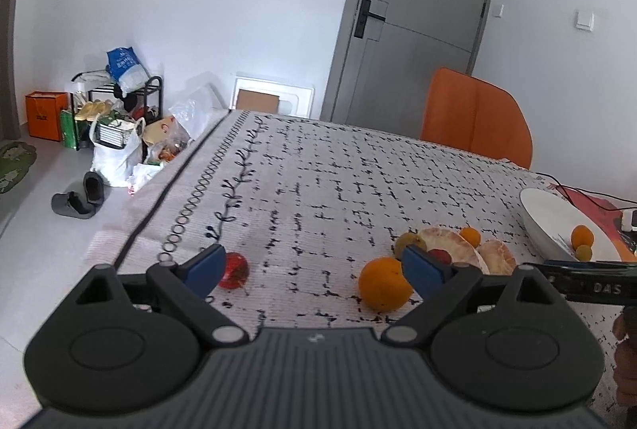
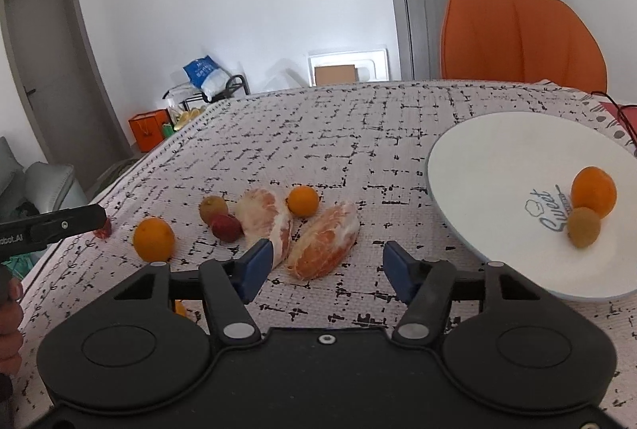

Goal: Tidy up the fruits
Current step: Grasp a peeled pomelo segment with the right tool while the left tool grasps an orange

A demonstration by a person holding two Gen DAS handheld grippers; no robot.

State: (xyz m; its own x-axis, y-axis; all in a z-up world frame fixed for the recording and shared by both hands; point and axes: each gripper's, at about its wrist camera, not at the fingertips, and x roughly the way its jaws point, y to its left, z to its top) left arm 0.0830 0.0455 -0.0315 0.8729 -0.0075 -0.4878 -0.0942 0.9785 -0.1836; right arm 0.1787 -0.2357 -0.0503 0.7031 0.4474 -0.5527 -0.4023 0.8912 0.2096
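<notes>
Three whole oranges are counted: one (image 2: 154, 238) at nine o'clock of the loose pile, one (image 2: 303, 201) at twelve, one (image 2: 593, 192) on the single white plate (image 2: 497, 158). Two peeled citrus pieces (image 2: 266, 221) (image 2: 324, 246) are seen. Two yellow-green fruits (image 2: 213, 209) (image 2: 583, 227) and two red fruits (image 2: 226, 227) (image 1: 233, 270) are counted.
</notes>
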